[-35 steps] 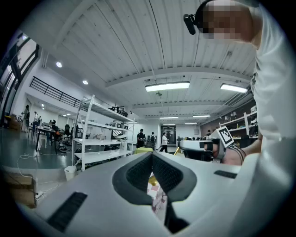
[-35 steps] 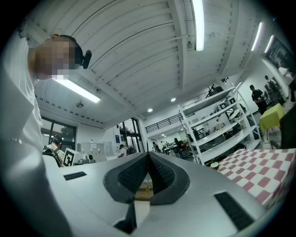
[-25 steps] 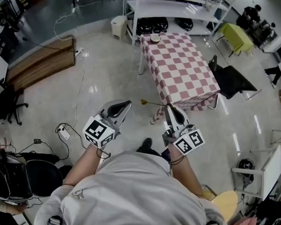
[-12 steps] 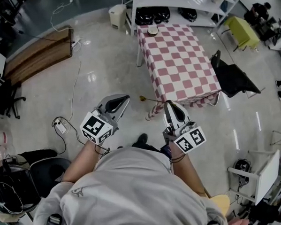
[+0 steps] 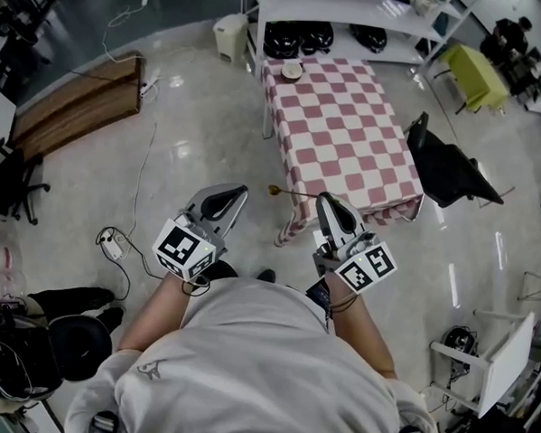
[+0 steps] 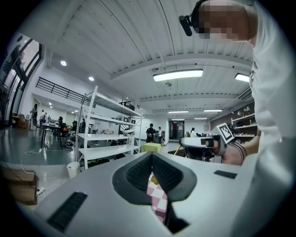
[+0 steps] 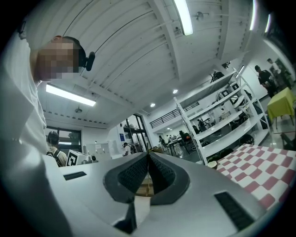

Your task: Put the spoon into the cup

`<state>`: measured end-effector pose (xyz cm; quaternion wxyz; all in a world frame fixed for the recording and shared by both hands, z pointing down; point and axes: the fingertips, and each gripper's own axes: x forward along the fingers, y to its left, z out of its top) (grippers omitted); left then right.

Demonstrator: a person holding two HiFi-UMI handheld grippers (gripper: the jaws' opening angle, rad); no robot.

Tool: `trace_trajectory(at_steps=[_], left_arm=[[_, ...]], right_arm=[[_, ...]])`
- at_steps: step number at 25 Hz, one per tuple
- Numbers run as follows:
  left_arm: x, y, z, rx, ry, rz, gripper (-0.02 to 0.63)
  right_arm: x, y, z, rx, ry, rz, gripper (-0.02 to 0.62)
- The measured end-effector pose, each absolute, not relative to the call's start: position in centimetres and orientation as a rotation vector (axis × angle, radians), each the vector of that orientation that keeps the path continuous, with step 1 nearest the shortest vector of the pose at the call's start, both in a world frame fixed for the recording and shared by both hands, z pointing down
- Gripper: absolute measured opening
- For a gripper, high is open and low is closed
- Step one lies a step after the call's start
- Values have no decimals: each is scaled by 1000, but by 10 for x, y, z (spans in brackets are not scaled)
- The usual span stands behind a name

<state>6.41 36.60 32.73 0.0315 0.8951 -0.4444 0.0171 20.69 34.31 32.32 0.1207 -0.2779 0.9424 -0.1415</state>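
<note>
- The right gripper (image 5: 326, 201) has its jaws pressed together on the thin handle of the spoon (image 5: 299, 196). In the right gripper view the handle shows as a fine line in the slit between the dark pads (image 7: 159, 173).
- The spoon sticks out from the jaw tips toward 9 o'clock, roughly level. Its yellow bowl sits at the free end, over the floor (image 5: 193, 135) just off the table's near left corner.
- The left gripper (image 5: 239, 194) is closed with nothing in it. In its own view the jaw tips meet, and only the checked cloth shows through the gap behind them.
- The two grippers are held side by side in front of the person's chest, well apart, both pointing to about 12 o'clock.
- The table (image 5: 347, 134), under a red-and-white checked cloth, runs away from the person at 12 o'clock.
- The cup (image 5: 292, 71) stands at the table's far end, near its 11 o'clock corner and well apart from the spoon. The right gripper view shows it at 3 o'clock of the jaws.
- A white shelf rack (image 5: 335, 20) stands beyond the table.
- A black chair (image 5: 449, 166) stands at the table's 3 o'clock side.
</note>
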Motion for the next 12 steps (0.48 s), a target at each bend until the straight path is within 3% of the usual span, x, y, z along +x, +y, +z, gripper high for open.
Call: trace_trajectory(at_steps=[12], left_arm=[[29, 293, 331, 2740, -1337, 50, 14]], right_arm=[[183, 272, 323, -890, 2765, -384, 34]])
